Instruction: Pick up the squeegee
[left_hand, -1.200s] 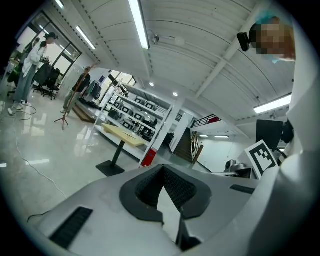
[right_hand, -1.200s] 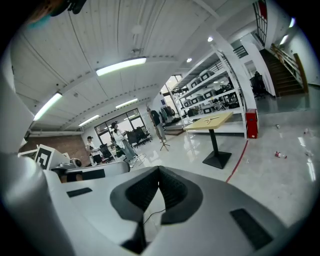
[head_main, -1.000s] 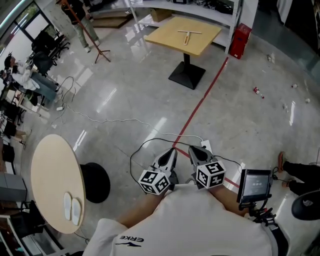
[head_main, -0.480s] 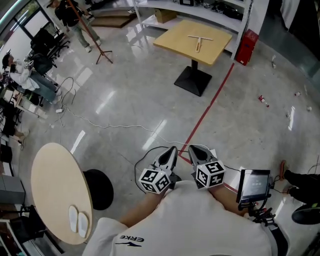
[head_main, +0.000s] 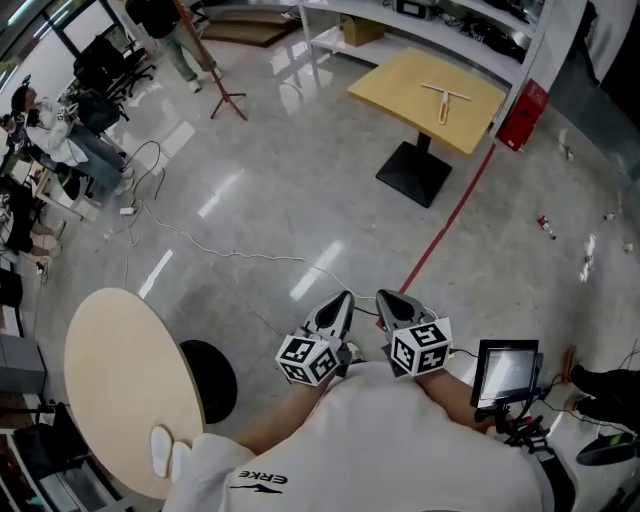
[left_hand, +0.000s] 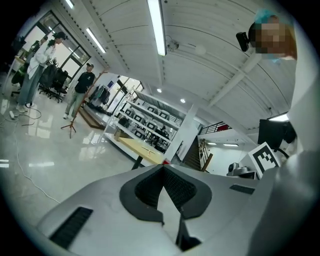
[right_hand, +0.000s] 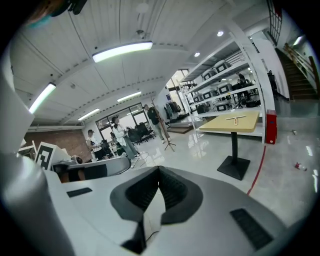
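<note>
Squeegee (head_main: 444, 100) lies flat on square table (head_main: 400, 78). Well apart from both grippers, far ahead & off to right.
L gripper (head_main: 344, 297): jaws shut tip to tip, nothing in them.
R gripper (head_main: 386, 296): same, shut, empty.
Both held close to body, side by side. R gripper a bit nearer, I think.
Squeegee is T shape. Handle points back toward person; cross bar at far end, runs left-right.
Prob. must walk to table first.
</note>
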